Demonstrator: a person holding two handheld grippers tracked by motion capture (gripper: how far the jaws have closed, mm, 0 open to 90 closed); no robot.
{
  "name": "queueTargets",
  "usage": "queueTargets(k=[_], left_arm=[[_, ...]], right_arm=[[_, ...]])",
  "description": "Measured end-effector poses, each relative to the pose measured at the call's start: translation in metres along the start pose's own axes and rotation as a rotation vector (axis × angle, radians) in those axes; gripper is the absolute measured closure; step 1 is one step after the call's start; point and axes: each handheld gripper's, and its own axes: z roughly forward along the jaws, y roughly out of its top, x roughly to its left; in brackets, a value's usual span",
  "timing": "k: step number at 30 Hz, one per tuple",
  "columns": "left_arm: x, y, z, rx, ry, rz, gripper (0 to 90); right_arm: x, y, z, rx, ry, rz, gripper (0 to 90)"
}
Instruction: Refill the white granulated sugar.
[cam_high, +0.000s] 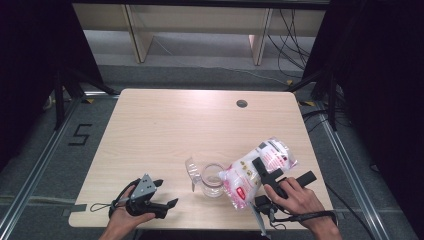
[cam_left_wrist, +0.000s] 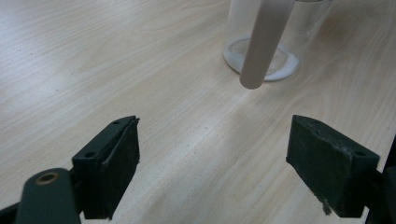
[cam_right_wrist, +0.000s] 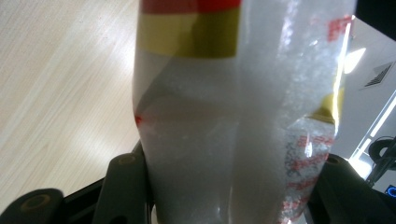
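A clear plastic bag of white granules (cam_high: 252, 172) with red print is held tilted above the table, its lower end over a glass jar (cam_high: 212, 180). My right gripper (cam_high: 285, 169) is shut on the bag; in the right gripper view the bag (cam_right_wrist: 233, 116) fills the gap between both jaws of that gripper (cam_right_wrist: 233, 186). The jar (cam_left_wrist: 289, 32) has a thin white layer at its bottom. A pale rod-like handle (cam_left_wrist: 261, 42) leans out of it. My left gripper (cam_high: 168, 192) rests low at the table's front left, open and holding nothing (cam_left_wrist: 212, 154).
A clear plastic piece (cam_high: 192, 170) sits against the jar's left side. The wooden table (cam_high: 175, 125) has a round cable hole (cam_high: 242, 103) at the back right. Black curtains and metal rails flank the table.
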Motion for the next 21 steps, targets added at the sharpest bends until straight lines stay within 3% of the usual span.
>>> queueTargets(k=[2,5,10,11,14,15,21], left_arm=[[-0.0010,0.0002,0.0002,-0.004,-0.004,-0.002,16.8],[-0.0009,0.0011,-0.0014,0.017,0.009,0.010,16.9],[0.0004,0.0009,-0.0008,0.001,0.002,0.027,16.9],[-0.0008,0.0004,-0.0005,0.003,0.002,0.006,16.8],[-0.0014,0.0010,-0.0013,0.017,0.008,0.010,16.9],[-0.0013,0.0009,-0.0013,0.017,0.008,0.010,16.9],[-0.0013,0.0009,-0.0013,0.017,0.008,0.009,16.9]], right_arm=[[-0.0020,-0.0009,-0.0004,-0.008,0.001,-0.015,50.8],[-0.0023,-0.0005,0.0000,-0.009,0.003,-0.009,50.9],[0.0006,-0.0001,0.0011,-0.006,0.000,0.015,51.1],[-0.0002,-0.0007,0.0015,-0.010,0.002,-0.002,51.1],[-0.0002,-0.0015,0.0013,-0.009,0.003,-0.004,51.2],[0.0005,-0.0014,0.0012,-0.006,0.000,0.016,51.3],[-0.0010,-0.0024,0.0008,-0.010,-0.005,0.004,51.6]])
